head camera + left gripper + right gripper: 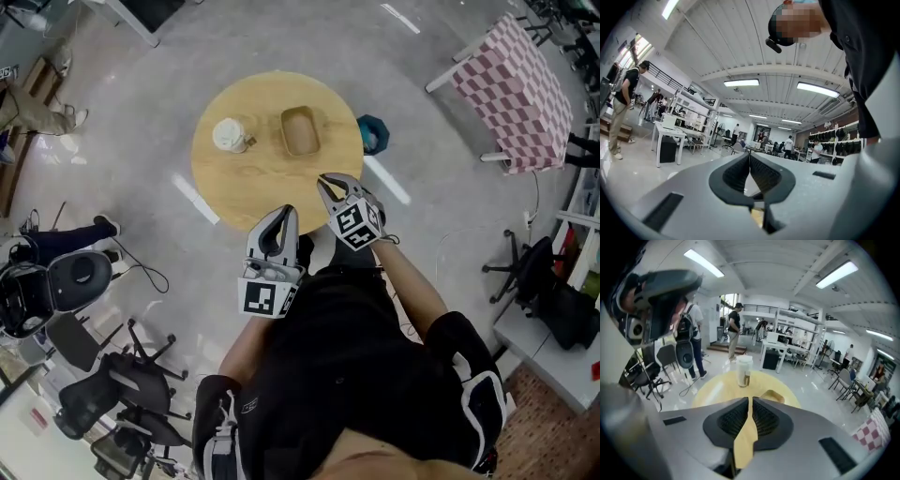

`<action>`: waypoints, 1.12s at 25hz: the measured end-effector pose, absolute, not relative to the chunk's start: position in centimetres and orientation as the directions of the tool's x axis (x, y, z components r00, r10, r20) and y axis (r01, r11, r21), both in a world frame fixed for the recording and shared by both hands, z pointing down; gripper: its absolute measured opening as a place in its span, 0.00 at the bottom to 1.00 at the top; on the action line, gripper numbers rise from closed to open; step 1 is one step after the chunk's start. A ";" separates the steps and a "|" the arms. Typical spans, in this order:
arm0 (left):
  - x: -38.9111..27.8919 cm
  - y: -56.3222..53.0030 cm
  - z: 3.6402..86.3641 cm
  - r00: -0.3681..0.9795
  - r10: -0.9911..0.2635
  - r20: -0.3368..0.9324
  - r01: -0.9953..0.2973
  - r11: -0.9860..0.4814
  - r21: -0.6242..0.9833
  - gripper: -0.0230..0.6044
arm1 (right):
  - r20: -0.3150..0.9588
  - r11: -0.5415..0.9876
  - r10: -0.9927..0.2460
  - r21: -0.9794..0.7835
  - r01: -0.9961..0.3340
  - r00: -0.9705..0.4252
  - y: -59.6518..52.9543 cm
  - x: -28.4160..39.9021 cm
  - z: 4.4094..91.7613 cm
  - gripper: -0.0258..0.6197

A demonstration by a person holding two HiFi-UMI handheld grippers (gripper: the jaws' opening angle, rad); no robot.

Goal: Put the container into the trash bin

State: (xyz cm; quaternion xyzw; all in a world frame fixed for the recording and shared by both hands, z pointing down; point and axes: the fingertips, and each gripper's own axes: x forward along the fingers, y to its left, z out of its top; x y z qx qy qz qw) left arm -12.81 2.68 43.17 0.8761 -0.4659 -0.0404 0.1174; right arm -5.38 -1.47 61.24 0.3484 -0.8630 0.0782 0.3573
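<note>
A round wooden table (pixel 272 183) stands ahead of me. On it lies a shallow brown container (pixel 300 131), with a white-lidded cup (pixel 230 134) to its left. A teal trash bin (pixel 373 134) sits on the floor by the table's right edge. My right gripper (pixel 328 181) is shut and empty over the table's near edge, pointing down toward the container (pixel 774 396) and the cup (pixel 744 370). My left gripper (pixel 284 212) is shut and empty, held level short of the table. Its own view shows only the room beyond its closed jaws (pixel 750 155).
A table with a pink checkered cloth (pixel 525 89) stands at the far right. Office chairs (pixel 103 394) and camera gear crowd the floor at the lower left. A person (pixel 735 329) stands beyond the round table; white desks (pixel 670 136) and shelving line the room.
</note>
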 end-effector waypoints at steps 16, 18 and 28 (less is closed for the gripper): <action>-9.4 -4.3 44.6 0.391 -0.912 0.123 -0.903 -0.355 0.243 0.05 | 0.914 0.956 -0.286 0.291 -0.028 -0.288 -9.4 -5.6 80.2 0.23; -9.3 -4.7 44.8 0.378 -0.917 0.129 -0.909 -0.341 0.238 0.05 | 0.922 0.958 -0.276 0.287 0.002 -0.271 -9.8 -5.5 81.5 0.24; -10.3 -6.4 45.7 0.377 -0.912 0.159 -0.911 -0.334 0.242 0.05 | 0.941 0.963 -0.252 0.266 0.037 -0.227 -10.0 -5.3 83.5 0.11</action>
